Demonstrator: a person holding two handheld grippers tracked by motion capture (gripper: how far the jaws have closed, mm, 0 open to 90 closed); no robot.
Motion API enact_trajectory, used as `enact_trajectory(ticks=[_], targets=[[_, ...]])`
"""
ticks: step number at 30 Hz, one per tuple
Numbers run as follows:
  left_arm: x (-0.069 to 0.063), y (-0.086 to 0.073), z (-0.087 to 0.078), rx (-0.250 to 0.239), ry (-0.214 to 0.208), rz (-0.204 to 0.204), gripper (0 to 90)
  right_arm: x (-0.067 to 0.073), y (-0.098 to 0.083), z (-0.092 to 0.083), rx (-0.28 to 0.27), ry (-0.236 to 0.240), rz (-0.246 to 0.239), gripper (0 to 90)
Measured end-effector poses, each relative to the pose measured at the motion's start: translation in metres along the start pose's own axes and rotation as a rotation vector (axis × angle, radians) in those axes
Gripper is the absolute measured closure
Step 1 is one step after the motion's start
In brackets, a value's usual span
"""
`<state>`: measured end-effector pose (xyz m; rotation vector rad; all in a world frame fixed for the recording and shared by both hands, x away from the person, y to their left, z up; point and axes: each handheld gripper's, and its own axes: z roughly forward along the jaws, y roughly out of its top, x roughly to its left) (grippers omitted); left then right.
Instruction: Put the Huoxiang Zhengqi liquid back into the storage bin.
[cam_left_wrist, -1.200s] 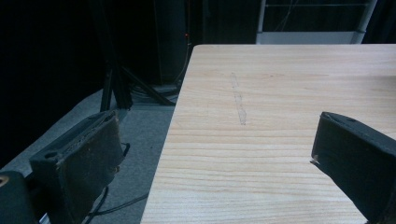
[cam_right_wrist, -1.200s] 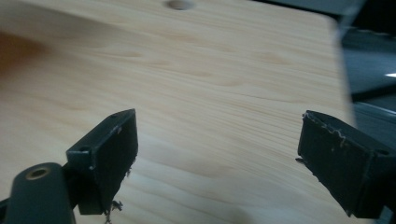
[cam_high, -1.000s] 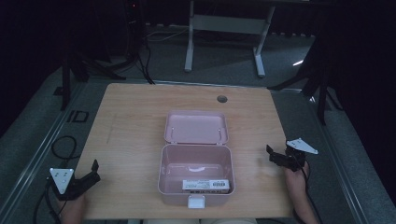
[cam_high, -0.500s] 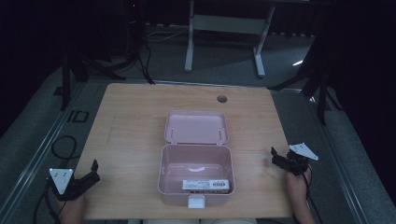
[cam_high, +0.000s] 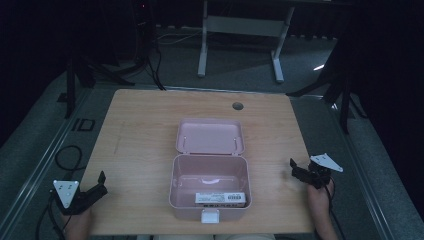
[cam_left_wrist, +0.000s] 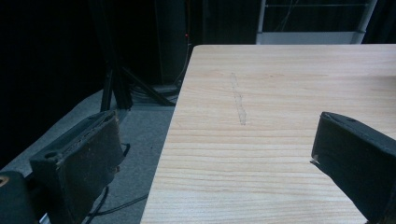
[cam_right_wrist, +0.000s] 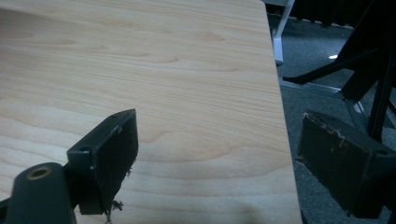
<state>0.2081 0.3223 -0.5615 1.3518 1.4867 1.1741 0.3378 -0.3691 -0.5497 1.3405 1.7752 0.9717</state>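
The pink box (cam_high: 210, 187) sits open near your edge of the table (cam_high: 140, 130), about midway across it, with its lid (cam_high: 210, 136) thrown back flat on the wood behind it, hinge side toward you. Inside, against the front wall, lies a white labelled packet (cam_high: 221, 198); a small white latch (cam_high: 210, 216) hangs at the front of the box. Your two claws flank it, well apart from it on either side. Your left gripper (cam_high: 102, 181) rests at the table's left front corner, its jaws spread wide and holding nothing; in the left gripper view one jaw hangs past the table's left edge and the other over the bare wood, with a faint scuff mark (cam_left_wrist: 238, 100) on the boards ahead. Your right gripper (cam_high: 294, 167) sits at the table's right edge, level with the box, pointing inward toward it, also spread wide and holding nothing; in the right gripper view one jaw is over the wood and the other over the grey floor (cam_right_wrist: 317, 60). A round cable hole (cam_high: 237, 106) shows near the far edge.
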Motion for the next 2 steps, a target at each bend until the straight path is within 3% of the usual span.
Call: enact_trajectory(ticks=[2], targets=[[-0.0001,0.0,0.0,0.0,0.0,0.0,2.1,0.0009,0.0,0.0009,0.009,0.0,-0.007,12.1]])
